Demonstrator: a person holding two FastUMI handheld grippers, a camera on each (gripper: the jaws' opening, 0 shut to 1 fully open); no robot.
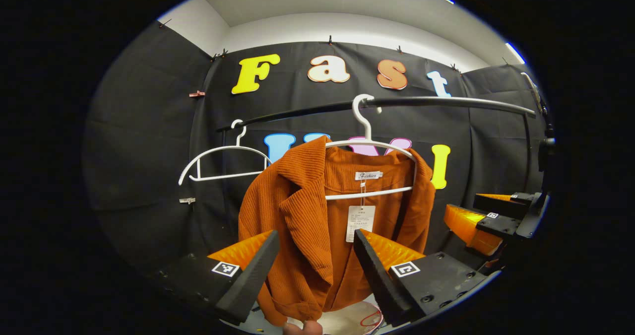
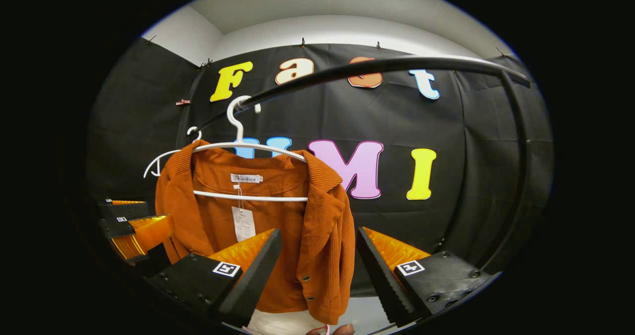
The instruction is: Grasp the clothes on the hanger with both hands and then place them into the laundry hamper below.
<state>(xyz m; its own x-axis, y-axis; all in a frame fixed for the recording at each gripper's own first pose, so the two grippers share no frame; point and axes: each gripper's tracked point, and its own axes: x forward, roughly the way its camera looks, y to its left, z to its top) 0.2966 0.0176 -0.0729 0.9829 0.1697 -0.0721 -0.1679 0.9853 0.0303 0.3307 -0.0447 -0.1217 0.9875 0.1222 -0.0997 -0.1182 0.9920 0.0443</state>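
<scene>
An orange ribbed jacket (image 1: 307,216) hangs on a white hanger (image 1: 369,141) from a black rail (image 1: 426,101); a paper tag dangles inside its collar. My left gripper (image 1: 315,270) stands open just in front of the jacket's left lapel, with cloth seen between the fingers but not pinched. In the right gripper view the same jacket (image 2: 317,226) hangs on its hanger (image 2: 243,144), and my right gripper (image 2: 317,273) is open before the jacket's right front edge. The right gripper (image 1: 491,221) also appears at the right of the left gripper view.
A second, bare white hanger (image 1: 223,164) hangs further left on the rail. The rail's upright post (image 2: 516,176) curves down at the right. Something white (image 1: 347,320) lies below the jacket. The left gripper (image 2: 131,226) appears at the left edge of the right gripper view.
</scene>
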